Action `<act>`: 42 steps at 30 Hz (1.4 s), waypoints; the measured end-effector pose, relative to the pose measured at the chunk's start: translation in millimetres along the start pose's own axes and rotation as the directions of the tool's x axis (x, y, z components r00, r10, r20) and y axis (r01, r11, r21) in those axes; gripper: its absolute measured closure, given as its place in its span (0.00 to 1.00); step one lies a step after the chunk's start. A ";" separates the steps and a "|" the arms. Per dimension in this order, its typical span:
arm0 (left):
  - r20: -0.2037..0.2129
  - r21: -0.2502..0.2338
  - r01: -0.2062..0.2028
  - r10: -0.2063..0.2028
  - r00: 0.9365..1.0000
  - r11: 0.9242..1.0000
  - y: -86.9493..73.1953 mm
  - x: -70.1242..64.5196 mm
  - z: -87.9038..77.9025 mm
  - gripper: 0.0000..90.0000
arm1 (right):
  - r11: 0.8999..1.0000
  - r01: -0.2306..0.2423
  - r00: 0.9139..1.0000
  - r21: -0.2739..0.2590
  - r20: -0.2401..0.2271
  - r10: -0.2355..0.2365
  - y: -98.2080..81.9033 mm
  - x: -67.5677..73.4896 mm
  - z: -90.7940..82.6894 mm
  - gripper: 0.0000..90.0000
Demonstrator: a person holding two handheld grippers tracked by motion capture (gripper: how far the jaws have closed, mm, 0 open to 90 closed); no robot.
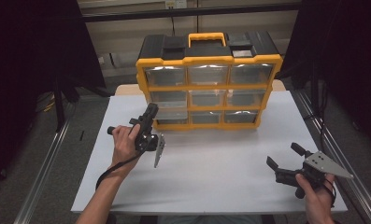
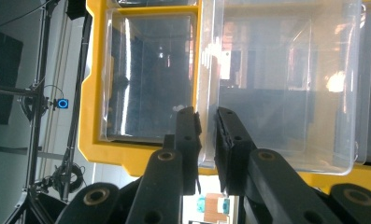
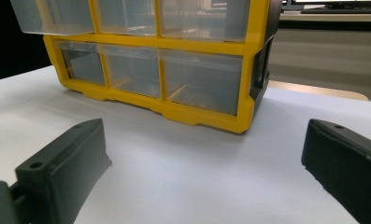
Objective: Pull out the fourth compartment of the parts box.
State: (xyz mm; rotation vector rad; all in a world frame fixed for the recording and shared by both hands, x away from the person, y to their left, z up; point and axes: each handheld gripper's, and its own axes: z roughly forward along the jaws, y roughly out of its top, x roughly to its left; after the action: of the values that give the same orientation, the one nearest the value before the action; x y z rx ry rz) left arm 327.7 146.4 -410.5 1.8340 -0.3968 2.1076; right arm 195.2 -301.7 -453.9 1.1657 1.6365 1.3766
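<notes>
Jaws first: the left gripper (image 1: 150, 112) has them pinched on the front edge of a clear drawer (image 2: 286, 79), one black jaw on each side of the thin plastic wall, as the left gripper view shows up close. That drawer sits in the left column of the yellow organizer (image 1: 209, 79), middle row, and sticks out a little from the frame. The organizer, a big yellow-and-black cabinet with nine clear drawers, stands upright at the far side of the white bench (image 1: 220, 163). Over on the near right corner, the right gripper (image 1: 283, 161) has its jaws spread wide with nothing between them, just bare bench surface, and it sits well apart from the organizer.
</notes>
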 end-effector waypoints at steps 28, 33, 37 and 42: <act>-0.018 -0.018 -0.015 0.015 1.000 1.000 3.7 1.8 -18.6 0.90 | 1.000 0.000 1.000 0.008 -0.014 0.000 0.0 -1.3 4.2 0.00; -0.022 -0.018 -0.019 0.018 1.000 1.000 4.4 0.7 -20.5 0.90 | 1.000 0.003 1.000 0.009 -0.015 -0.003 0.3 -1.1 4.1 0.00; -0.018 -0.026 0.009 -0.010 1.000 1.000 3.9 1.9 -24.3 0.90 | 1.000 0.004 1.000 0.008 -0.014 -0.004 0.3 -1.2 4.3 0.00; -0.025 -0.023 0.008 -0.009 1.000 1.000 5.9 2.9 -26.1 0.90 | 1.000 0.006 1.000 0.006 -0.016 -0.006 0.7 -0.7 3.5 0.00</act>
State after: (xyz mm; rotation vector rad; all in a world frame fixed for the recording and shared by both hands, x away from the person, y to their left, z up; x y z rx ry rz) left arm 301.3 151.9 -411.3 1.7921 -0.4047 2.1096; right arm 198.9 -301.2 -454.0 1.1555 1.6552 1.3819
